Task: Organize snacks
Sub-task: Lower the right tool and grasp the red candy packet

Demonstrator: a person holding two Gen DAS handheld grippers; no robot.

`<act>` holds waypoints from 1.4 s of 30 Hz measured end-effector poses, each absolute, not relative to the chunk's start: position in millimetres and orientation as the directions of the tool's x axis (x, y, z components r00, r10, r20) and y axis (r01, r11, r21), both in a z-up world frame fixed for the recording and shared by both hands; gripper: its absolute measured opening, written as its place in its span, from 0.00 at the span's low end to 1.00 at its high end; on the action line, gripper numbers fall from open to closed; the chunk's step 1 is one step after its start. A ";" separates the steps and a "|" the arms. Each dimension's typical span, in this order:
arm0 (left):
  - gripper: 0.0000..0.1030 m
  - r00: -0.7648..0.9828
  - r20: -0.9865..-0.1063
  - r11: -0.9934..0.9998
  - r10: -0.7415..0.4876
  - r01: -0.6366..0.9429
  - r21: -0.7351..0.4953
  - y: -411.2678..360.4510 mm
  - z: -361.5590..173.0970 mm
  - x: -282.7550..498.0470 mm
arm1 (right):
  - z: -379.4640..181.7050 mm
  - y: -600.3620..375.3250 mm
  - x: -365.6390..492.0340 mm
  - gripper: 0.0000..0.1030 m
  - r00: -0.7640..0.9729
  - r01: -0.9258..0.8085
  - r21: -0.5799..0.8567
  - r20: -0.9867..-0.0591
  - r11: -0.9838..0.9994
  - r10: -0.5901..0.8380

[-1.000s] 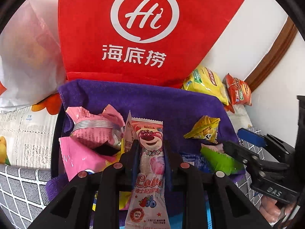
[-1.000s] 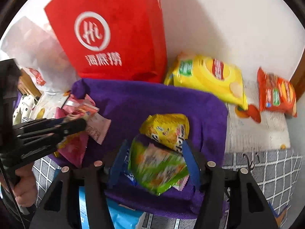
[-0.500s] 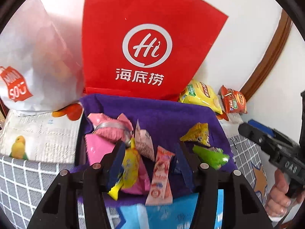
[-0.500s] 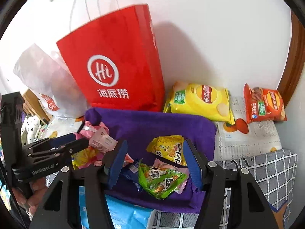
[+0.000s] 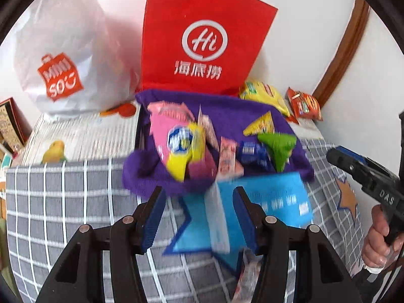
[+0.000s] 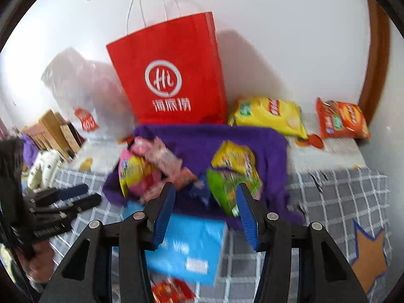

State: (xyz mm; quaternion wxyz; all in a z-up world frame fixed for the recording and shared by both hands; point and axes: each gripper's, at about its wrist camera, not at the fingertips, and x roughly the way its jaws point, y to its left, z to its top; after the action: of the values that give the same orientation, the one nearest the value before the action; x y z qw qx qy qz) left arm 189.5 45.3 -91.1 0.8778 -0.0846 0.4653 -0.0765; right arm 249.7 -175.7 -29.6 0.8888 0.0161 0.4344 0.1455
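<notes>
A purple cloth-lined basket (image 5: pixel 227 103) (image 6: pixel 209 139) holds several snack packets: pink and yellow ones on its left (image 5: pixel 176 139) (image 6: pixel 136 171), a green packet (image 5: pixel 277 146) (image 6: pixel 227 186) and a yellow one (image 6: pixel 232 159) on its right. My left gripper (image 5: pixel 197 217) is open and empty, pulled back above a blue packet (image 5: pixel 272 199). My right gripper (image 6: pixel 205 214) is open and empty, held back from the basket over the same blue packet (image 6: pixel 186 247). Each gripper shows at the edge of the other's view.
A red paper bag (image 5: pixel 202 38) (image 6: pixel 171 70) stands behind the basket and a white plastic bag (image 5: pixel 63 58) to its left. Yellow chips (image 6: pixel 267 113) and an orange snack bag (image 6: pixel 341 121) lie by the wall at right. A grey checked cloth (image 5: pixel 63 202) covers the surface.
My left gripper let go of the pink bear packet into the basket, opened and pulled back. My right gripper released the green packet and withdrew too.
</notes>
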 end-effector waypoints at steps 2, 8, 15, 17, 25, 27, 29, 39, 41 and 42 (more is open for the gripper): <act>0.52 0.541 -0.813 0.974 -0.215 0.060 -0.218 45.2 -100.1 176.7 | -34.7 -178.7 232.1 0.48 0.584 -0.239 0.144 -0.769 0.960 0.261; 0.52 0.524 -0.828 0.977 -0.201 0.050 -0.206 51.6 -127.4 143.8 | -69.0 -176.5 169.8 0.43 0.569 -0.263 0.107 -0.786 0.959 0.243; 0.52 0.498 -0.835 0.968 -0.233 0.036 -0.248 63.8 -142.0 117.3 | -104.8 -149.9 136.5 0.50 0.494 -0.379 0.126 -0.810 0.917 0.315; 0.52 0.505 -0.834 0.970 -0.221 0.029 -0.240 66.8 -142.5 111.2 | -111.8 -142.0 132.2 0.55 0.504 -0.401 0.104 -0.805 0.910 0.314; 0.52 0.518 -0.822 0.963 -0.237 0.011 -0.271 81.4 -144.9 94.4 | -140.4 -122.9 137.6 0.58 0.512 -0.409 0.021 -0.822 0.913 0.248; 0.52 0.515 -0.823 0.962 -0.239 0.012 -0.272 82.3 -146.2 91.5 | -145.9 -123.1 143.5 0.59 0.504 -0.393 0.006 -0.835 0.919 0.221; 0.52 0.515 -0.824 0.963 -0.237 0.015 -0.268 81.7 -146.6 89.2 | -149.4 -126.0 147.0 0.59 0.503 -0.384 0.027 -0.832 0.923 0.234; 0.52 0.504 -0.822 0.960 -0.266 0.064 -0.271 58.8 -146.9 89.9 | -135.1 -155.9 133.7 0.41 0.530 -0.339 0.066 -0.810 0.938 0.249; 0.52 0.495 -0.816 0.951 -0.298 0.085 -0.296 50.4 -147.0 91.9 | -131.1 -168.9 128.6 0.41 0.558 -0.306 0.042 -0.801 0.951 0.215; 0.52 0.488 -0.813 0.946 -0.317 0.100 -0.309 44.6 -147.1 93.5 | -129.9 -178.2 125.9 0.41 0.573 -0.280 0.025 -0.798 0.960 0.188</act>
State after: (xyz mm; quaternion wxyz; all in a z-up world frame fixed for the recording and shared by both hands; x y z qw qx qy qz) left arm 93.5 44.7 -147.1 0.8556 -0.1104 0.4909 -0.1218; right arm 125.9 -178.2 -129.9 0.8853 -0.0518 0.4429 0.1322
